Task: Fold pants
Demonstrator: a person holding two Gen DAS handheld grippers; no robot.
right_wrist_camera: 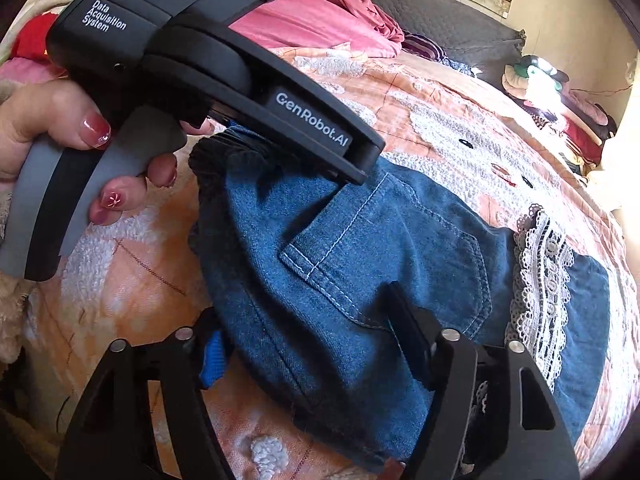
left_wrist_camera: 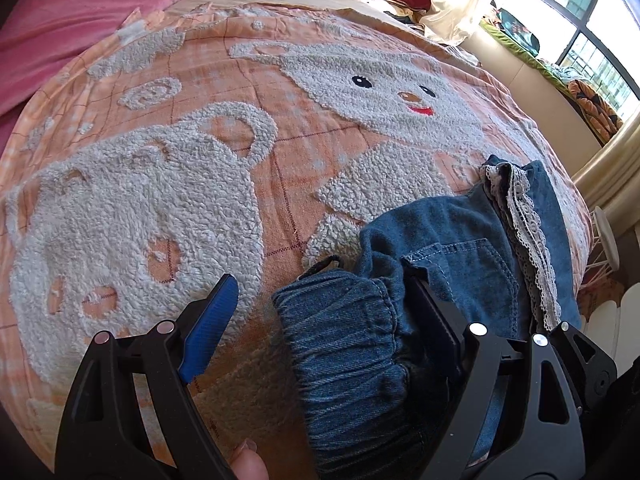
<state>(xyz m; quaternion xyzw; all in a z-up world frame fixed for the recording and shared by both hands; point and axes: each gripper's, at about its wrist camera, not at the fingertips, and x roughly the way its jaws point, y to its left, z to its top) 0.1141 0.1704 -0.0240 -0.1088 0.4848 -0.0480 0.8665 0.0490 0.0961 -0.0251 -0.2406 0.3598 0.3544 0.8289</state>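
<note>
Sunlit bed (left_wrist_camera: 248, 80) with one peach bear-patterned blanket (left_wrist_camera: 160, 184) carries one pair of lace-trimmed denim pants (right_wrist_camera: 360, 240). Two tongs work it: the left tongs (left_wrist_camera: 320, 300) stand spread astride the elastic waistband (left_wrist_camera: 344, 320); the right tongs (right_wrist_camera: 312, 340) straddle the pants' near edge, not visibly pinching.

The pants (right_wrist_camera: 360, 248) under my hand-held gripper (left_wrist_camera: 324, 312) are soft blue denim with pale stitching, a gathered elastic waistband and a strip of white openwork lace (right_wrist_camera: 540, 280). My tools are matt black plastic with shiny metal pins, and one finger carries a ribbed blue pad (left_wrist_camera: 208, 328). The bedspread (left_wrist_camera: 200, 80) is orange woven cloth with nubbly, fleecy white patches.
</note>
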